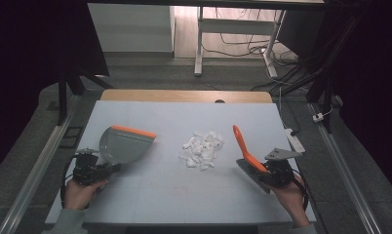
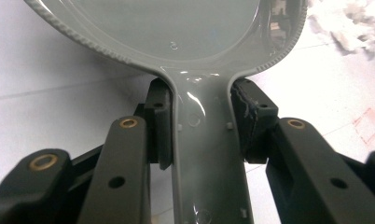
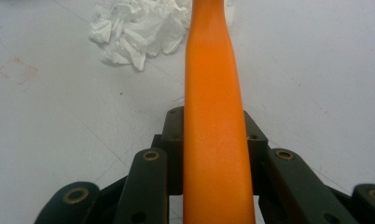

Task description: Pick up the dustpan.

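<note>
Right gripper [image 1: 271,171]: nearest you at 5 o'clock on the bench [image 1: 150,195]; its jaws are clamped on the orange handle of the brush [image 1: 245,151], a pad on either side as the right gripper view shows [image 3: 213,154].
Brush: the handle tip rises toward 11 o'clock from your grip, and the dark bristles sit low near the bench just beside the gripper.
Left gripper [image 1: 99,170]: at 7 o'clock, clamped on the grey neck of the dustpan [image 1: 123,144]; both pads press the neck in the left gripper view [image 2: 209,140].
Dustpan: its orange lip faces 3 o'clock, toward the pile, and its long axis runs from your left hand out toward the bench middle.
Paper scraps [image 1: 201,148]: a white crumpled heap at bench centre, lying between the two tools and touching neither.
Key relation: from the brush the scraps lie toward 9 o'clock, from the dustpan lip toward 3 o'clock; the brush looks slightly nearer.
Next move, as judged: you likely bring the lip up to the heap and sweep the scraps into it.
</note>
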Motion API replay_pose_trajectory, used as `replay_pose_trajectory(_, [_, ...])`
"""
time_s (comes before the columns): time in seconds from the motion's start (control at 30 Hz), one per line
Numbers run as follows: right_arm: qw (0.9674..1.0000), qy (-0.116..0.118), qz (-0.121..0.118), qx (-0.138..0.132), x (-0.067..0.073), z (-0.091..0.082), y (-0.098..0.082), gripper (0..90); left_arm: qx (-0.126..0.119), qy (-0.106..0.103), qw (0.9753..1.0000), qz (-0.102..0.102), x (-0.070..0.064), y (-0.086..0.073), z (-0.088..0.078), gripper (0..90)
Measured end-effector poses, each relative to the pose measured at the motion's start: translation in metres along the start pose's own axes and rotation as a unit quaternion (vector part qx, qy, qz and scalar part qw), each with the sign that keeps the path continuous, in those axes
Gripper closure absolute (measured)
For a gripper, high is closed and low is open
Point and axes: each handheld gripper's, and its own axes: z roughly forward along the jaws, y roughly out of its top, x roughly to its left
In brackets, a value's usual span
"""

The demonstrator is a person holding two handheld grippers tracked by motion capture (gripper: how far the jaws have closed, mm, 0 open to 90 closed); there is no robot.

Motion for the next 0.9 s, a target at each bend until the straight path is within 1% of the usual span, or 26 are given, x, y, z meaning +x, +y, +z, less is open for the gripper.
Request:
replay_pose_trajectory(0.1, [1.0000, -0.002, 0.000, -0.003, 0.000, 0.000, 0.001, 70.7, -0.009, -0.017, 0.9998, 0.007, 0.002, 0.001, -0.003, 61.5])
replay_pose_trajectory(0.17, [1.0000, -0.002, 0.002, -0.006, 0.001, 0.000, 0.001, 70.7, -0.015, -0.025, 0.9995, 0.010, 0.003, 0.002, -0.005, 61.5])
replay_pose_trajectory(0.27, [0.9999, 0.000, 0.008, -0.014, 0.001, 0.000, 0.003, 70.7, -0.020, -0.033, 0.9991, 0.018, 0.004, 0.004, -0.008, 61.5])
replay_pose_trajectory(0.33, [0.9998, -0.003, 0.004, -0.019, 0.002, -0.002, 0.005, 70.7, -0.023, -0.039, 0.9987, 0.024, 0.004, 0.006, -0.009, 61.5])
replay_pose_trajectory(0.43, [0.9997, -0.005, 0.007, -0.023, 0.002, -0.004, 0.006, 70.7, -0.033, -0.048, 0.9980, 0.024, 0.004, 0.008, -0.009, 61.5])
replay_pose_trajectory(0.47, [0.9995, -0.005, 0.008, -0.029, 0.002, -0.006, 0.006, 70.7, -0.033, -0.050, 0.9979, 0.025, 0.004, 0.008, -0.009, 61.5])
replay_pose_trajectory(0.6, [0.9993, -0.005, 0.013, -0.035, 0.001, -0.007, 0.007, 70.7, -0.030, -0.062, 0.9969, 0.039, 0.001, 0.009, -0.006, 61.5])
replay_pose_trajectory(0.73, [0.9992, -0.005, 0.012, -0.037, 0.002, -0.007, 0.006, 70.7, -0.029, -0.062, 0.9965, 0.048, -0.005, 0.009, -0.007, 61.5])
replay_pose_trajectory(0.9, [0.9990, -0.002, 0.012, -0.043, 0.004, -0.008, 0.007, 70.7, -0.036, -0.077, 0.9938, 0.071, -0.013, 0.009, -0.013, 61.5])
